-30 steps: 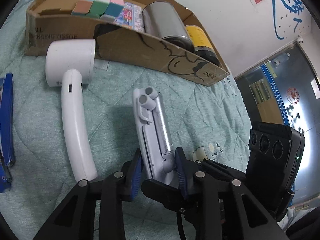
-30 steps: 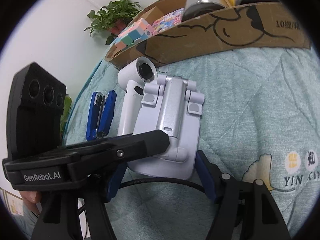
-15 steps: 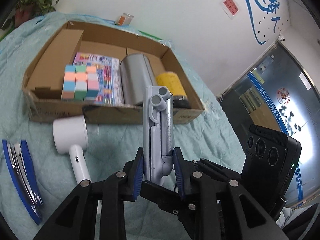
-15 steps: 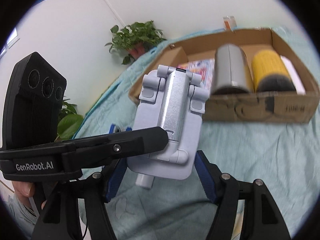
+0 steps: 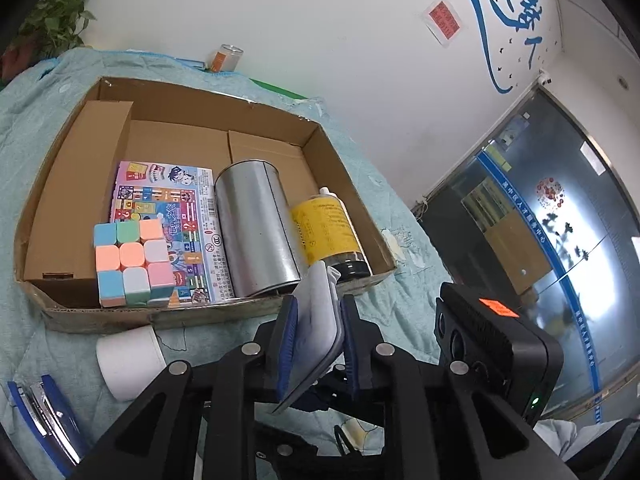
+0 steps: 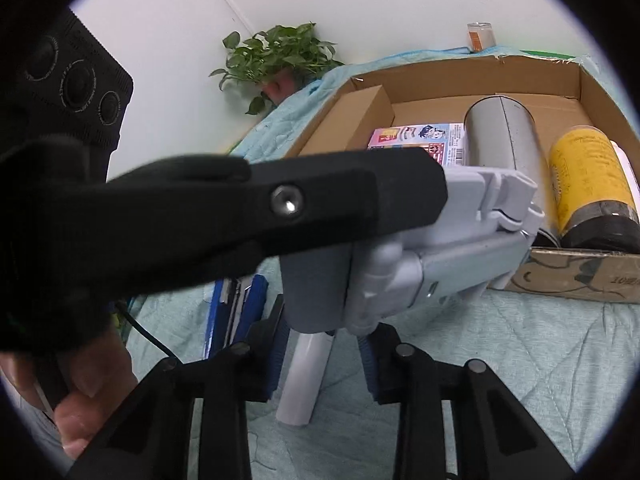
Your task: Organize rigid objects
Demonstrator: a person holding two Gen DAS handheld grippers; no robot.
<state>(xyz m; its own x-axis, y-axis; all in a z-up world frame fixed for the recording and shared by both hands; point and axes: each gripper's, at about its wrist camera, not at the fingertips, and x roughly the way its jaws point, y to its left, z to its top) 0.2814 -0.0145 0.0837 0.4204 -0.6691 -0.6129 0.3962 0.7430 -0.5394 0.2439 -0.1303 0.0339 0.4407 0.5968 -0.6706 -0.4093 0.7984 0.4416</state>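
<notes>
Office-like room: wall slogan [image 5: 516, 4], glass door [image 5: 532, 216], potted plant [image 6: 280, 60].

Large blue Chinese characters "追梦人" run down the white wall [image 5: 516, 12], with smaller ones beside them too small to read. The colourful game card [image 5: 176, 220] in the cardboard box [image 5: 60, 184] carries "世界之旅" on a blue panel. The box front [image 6: 580, 276] shows "10提"

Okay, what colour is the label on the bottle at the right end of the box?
Yellow, above a black base, on the bottle; clearest in the right wrist view.
</notes>
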